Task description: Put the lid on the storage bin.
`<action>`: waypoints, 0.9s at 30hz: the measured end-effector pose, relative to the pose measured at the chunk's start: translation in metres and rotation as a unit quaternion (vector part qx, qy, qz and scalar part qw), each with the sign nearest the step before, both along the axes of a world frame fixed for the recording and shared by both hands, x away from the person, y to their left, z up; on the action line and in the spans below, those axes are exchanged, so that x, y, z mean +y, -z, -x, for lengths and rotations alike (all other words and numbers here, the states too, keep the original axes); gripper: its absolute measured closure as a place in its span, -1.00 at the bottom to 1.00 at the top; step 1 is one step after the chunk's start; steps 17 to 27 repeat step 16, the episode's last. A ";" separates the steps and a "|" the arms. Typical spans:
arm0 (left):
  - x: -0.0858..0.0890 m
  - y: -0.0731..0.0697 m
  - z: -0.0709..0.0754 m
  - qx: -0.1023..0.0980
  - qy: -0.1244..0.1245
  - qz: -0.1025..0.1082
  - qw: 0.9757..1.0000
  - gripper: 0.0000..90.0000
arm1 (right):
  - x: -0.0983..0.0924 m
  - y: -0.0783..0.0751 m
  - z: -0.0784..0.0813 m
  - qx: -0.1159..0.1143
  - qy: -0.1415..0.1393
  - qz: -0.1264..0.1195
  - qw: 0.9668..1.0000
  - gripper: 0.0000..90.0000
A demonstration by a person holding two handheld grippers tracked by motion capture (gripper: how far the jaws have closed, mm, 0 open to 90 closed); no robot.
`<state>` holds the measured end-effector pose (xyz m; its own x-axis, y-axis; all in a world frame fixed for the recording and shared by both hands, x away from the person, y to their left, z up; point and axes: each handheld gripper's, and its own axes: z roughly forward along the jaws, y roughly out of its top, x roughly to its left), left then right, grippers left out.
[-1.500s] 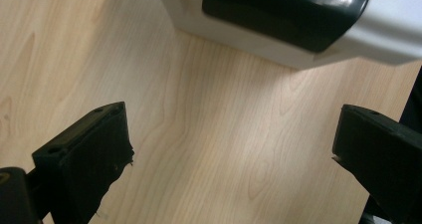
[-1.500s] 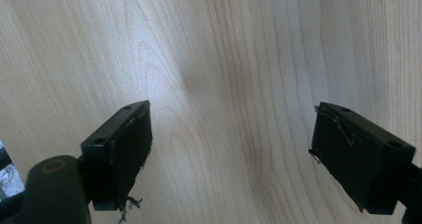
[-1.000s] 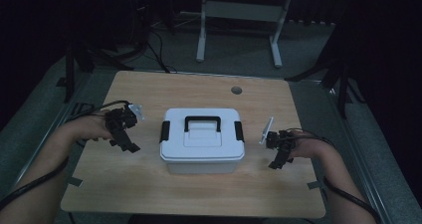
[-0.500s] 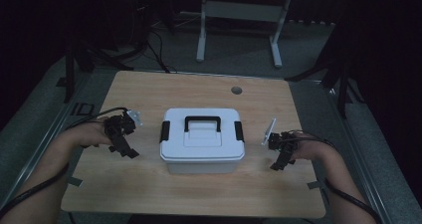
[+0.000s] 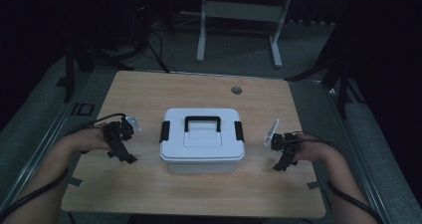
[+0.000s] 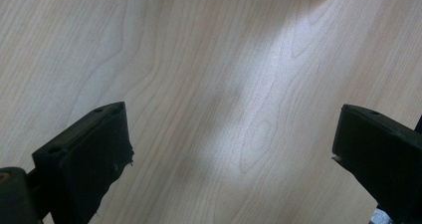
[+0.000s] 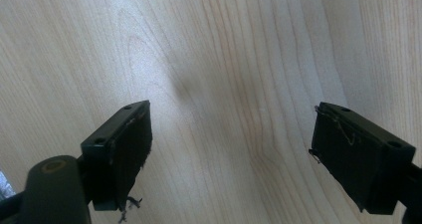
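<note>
Over the last second the left tool (image 5: 121, 147) has slid back from near the box's left side toward the bench's left edge, while the right tool (image 5: 283, 157) has barely shifted near the right edge; that reads as both hands settling at rest on either side rather than closing in, so work on the box has not begun. The white box (image 5: 202, 142) sits at the middle of the bench (image 5: 149, 92), lid on, its black handle (image 5: 203, 120) lying flat on top and a black latch (image 5: 164, 130) showing at each end. In both gripper views the jaws stand wide apart over bare wood, holding nothing. Each tool is well apart from the box, with open bench between. Little else is around: a small round hole (image 5: 236, 90) near the far edge, and a grey frame (image 5: 239, 15) on the floor beyond. Nothing blocks either approach; the closed latches look like the first obstacle.
</note>
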<state>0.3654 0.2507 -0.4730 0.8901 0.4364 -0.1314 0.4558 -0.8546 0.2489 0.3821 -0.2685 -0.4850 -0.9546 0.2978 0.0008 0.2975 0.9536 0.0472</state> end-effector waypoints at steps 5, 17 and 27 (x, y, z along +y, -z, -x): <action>0.001 0.004 0.001 0.003 0.001 0.002 1.000 -0.97 | 0.000 0.001 0.000 0.000 0.000 0.001 1.000 -0.65; 0.002 0.008 0.002 0.007 0.002 0.000 1.000 -0.97 | 0.001 0.003 -0.001 0.002 -0.002 0.003 1.000 -0.65; 0.002 0.008 0.002 0.007 0.002 0.000 1.000 -0.97 | 0.001 0.003 -0.001 0.002 -0.002 0.003 1.000 -0.65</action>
